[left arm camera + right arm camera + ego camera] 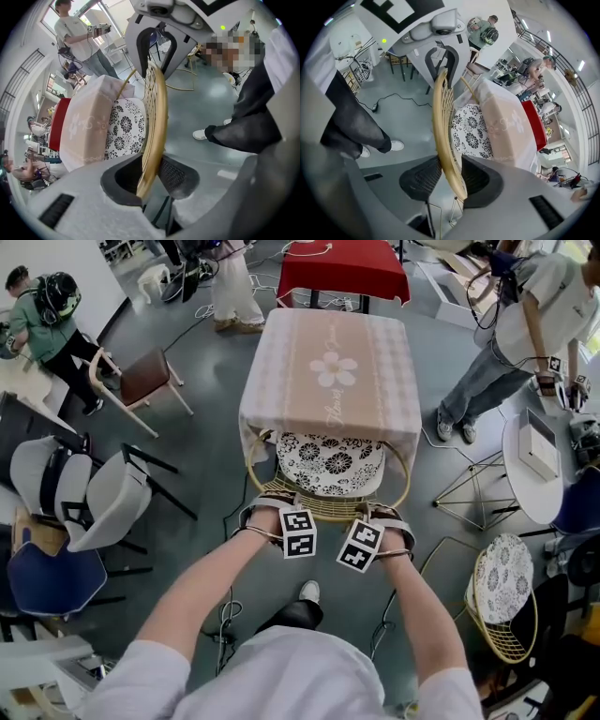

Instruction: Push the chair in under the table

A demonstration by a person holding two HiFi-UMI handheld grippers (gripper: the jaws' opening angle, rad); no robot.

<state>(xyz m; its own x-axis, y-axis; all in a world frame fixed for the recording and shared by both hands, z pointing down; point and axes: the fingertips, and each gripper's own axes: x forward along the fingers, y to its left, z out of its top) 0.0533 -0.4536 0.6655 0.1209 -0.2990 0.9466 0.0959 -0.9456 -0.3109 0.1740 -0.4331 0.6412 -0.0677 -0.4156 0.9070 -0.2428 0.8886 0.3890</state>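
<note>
One pink-clothed table (330, 371) stands mid-room, and one gold wire chair (330, 465) has its patterned seat mostly tucked under the table's near edge. Two grippers sit at its backrest rim (157, 108). The left gripper (267, 507) and right gripper (384, 514) both have their jaws released, the rim between the pads but unpinched. A second gold chair (502, 596) stands off to the table's right.

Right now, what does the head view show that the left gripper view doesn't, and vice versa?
Only the head view: the grey shell chairs and a brown-seated wooden chair at the left. Only the left gripper view: the wire chair's gold rim, close up, standing between the jaws of the left gripper. Both: the pink-clothed table, the floral seat cushion and the red table.
</note>
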